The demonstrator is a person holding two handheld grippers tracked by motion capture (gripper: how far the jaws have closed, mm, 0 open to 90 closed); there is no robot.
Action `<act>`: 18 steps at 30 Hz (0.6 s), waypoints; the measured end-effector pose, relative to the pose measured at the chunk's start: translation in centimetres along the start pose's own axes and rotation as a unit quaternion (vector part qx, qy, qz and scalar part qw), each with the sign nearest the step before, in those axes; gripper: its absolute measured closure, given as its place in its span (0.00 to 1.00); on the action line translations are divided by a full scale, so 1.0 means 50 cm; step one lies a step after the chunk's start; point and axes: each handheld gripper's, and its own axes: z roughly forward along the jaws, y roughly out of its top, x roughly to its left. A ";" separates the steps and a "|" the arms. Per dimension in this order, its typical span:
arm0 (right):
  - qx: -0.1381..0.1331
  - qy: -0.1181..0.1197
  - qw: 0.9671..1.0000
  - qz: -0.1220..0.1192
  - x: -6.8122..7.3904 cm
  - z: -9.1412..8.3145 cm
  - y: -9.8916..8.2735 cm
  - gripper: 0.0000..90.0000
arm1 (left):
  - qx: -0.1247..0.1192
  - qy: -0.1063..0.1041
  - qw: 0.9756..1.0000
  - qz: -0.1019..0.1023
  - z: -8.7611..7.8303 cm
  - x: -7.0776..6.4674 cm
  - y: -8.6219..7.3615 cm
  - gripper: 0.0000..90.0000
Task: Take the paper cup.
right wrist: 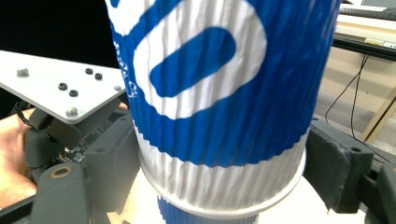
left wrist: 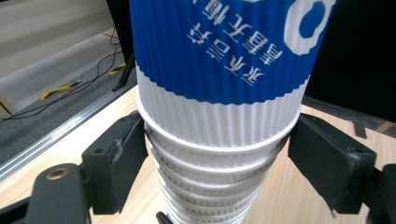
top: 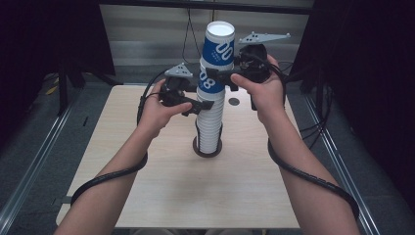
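Fingers of the left gripper (top: 203, 104) pinch the white cup stack (top: 209, 128) on the table (top: 161, 196); the right gripper (top: 222, 75) clamps the top blue cup (top: 218, 46). We cannot read its cropped lettering.

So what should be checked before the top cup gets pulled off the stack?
1. Right gripper clamped on the top cup: ok, pads press both sides near its rim.
2. Left gripper bracing the cup stack: ok, pads meet the rims below the second blue cup.
3. Firmness of that brace: cannot tell.
4. Stack foot seated in the dark ring: ok.
5. Stack straight: cannot tell, its top looks slightly off to the right in the high view.
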 end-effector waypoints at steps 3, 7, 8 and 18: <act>-0.003 -0.001 1.000 -0.002 0.000 -0.002 0.003 0.22 | 0.000 0.000 1.000 0.000 0.000 0.000 0.000 0.22; -0.009 -0.005 1.000 -0.002 -0.002 -0.008 0.009 0.22 | 0.003 0.002 1.000 0.001 -0.002 0.001 0.001 0.22; -0.011 -0.004 1.000 -0.002 -0.002 -0.010 0.010 0.21 | 0.001 0.003 1.000 0.000 -0.002 0.001 0.000 0.22; -0.020 -0.012 1.000 -0.002 -0.012 -0.035 0.001 0.21 | 0.004 0.006 1.000 0.002 -0.003 0.000 0.001 0.22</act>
